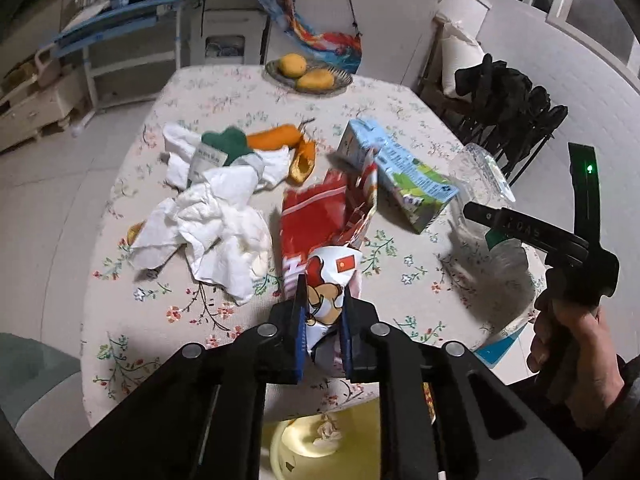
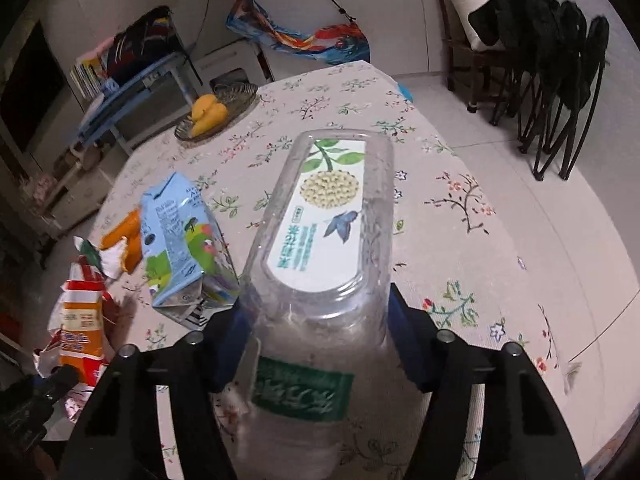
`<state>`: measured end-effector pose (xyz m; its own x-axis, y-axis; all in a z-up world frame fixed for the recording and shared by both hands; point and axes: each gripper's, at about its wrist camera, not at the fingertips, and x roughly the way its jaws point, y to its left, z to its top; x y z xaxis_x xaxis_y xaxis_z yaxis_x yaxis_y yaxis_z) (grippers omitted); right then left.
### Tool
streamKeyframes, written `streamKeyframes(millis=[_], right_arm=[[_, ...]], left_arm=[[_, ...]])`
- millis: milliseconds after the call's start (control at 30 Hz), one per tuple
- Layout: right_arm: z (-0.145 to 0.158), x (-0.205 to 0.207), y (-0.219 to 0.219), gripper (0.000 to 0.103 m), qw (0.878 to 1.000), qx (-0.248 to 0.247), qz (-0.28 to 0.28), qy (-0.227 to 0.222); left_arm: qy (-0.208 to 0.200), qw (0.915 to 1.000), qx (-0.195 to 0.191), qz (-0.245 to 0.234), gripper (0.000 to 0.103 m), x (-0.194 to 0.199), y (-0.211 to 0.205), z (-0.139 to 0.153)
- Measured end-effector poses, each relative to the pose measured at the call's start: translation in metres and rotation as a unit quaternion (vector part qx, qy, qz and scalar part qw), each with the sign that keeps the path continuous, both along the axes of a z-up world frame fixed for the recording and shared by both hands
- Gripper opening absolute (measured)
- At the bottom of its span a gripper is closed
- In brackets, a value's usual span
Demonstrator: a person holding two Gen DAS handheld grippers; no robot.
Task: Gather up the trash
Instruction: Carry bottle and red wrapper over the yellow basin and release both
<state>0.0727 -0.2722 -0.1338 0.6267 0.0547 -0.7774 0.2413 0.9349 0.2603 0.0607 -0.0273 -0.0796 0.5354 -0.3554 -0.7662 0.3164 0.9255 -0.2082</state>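
Observation:
My left gripper [image 1: 324, 308] is shut on the near end of a crumpled red and white snack wrapper [image 1: 316, 216] printed with a cartoon figure; the rest of it trails onto the floral tablecloth [image 1: 400, 264]. My right gripper [image 2: 320, 320] is shut on a clear plastic bottle [image 2: 324, 220] with a green label, its blue pads [image 2: 400, 320] pressed against both sides. In the left wrist view that bottle [image 1: 480, 184] stands at the table's right edge. A blue milk carton [image 1: 400, 176] lies between the two grippers. Crumpled white tissues [image 1: 208, 232] and orange peel [image 1: 280, 138] lie to the left.
A yellow bin [image 1: 320, 436] stands below the table's near edge, under my left gripper. At the far end sits a plate with yellow fruit [image 1: 308, 76]. Black folding chairs [image 2: 560, 60] stand right of the table, a blue desk [image 1: 120, 12] to the far left.

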Motion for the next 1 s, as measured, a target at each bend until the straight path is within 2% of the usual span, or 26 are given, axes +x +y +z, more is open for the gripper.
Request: streamKeyframes(millis=[67, 167, 233, 333, 400, 533, 600, 700, 1000], right_arm=[[0.001, -0.005, -0.004, 0.060, 1.000, 0.023, -0.001, -0.006], [0.001, -0.014, -0.015, 0.060, 0.997, 0.079, -0.009, -0.021], [0.000, -0.019, -0.021, 0.060, 0.994, 0.107, -0.016, -0.026], [0.002, -0.023, -0.025, 0.060, 0.990, 0.138, -0.026, -0.032], [0.005, -0.029, -0.027, 0.060, 0.987, 0.155, -0.028, -0.041], [0.009, -0.039, -0.027, 0.060, 0.983, 0.171, -0.025, -0.053], [0.010, -0.042, -0.027, 0.060, 0.982, 0.180, -0.024, -0.057], [0.011, -0.050, -0.025, 0.060, 0.979, 0.192, -0.015, -0.066], [0.019, -0.081, 0.008, 0.060, 0.974, 0.201, 0.046, -0.088]], left_arm=[[-0.009, 0.9998, -0.015, -0.002, 0.013, -0.005, 0.004, 0.007], [-0.002, 0.9978, -0.066, 0.006, 0.012, -0.004, 0.017, 0.012], [0.037, 0.9894, -0.138, 0.025, 0.012, 0.007, 0.035, 0.006], [0.052, 0.9810, -0.181, 0.046, 0.012, 0.019, 0.048, 0.003], [0.047, 0.9741, -0.218, 0.037, 0.012, 0.018, 0.051, 0.009], [0.037, 0.9636, -0.264, 0.023, 0.012, 0.017, 0.053, 0.018], [0.037, 0.9598, -0.277, 0.027, 0.012, 0.016, 0.055, 0.018], [0.028, 0.9592, -0.279, 0.034, 0.012, 0.011, 0.061, 0.022], [-0.018, 0.9766, -0.211, 0.038, 0.012, -0.044, 0.063, 0.033]])
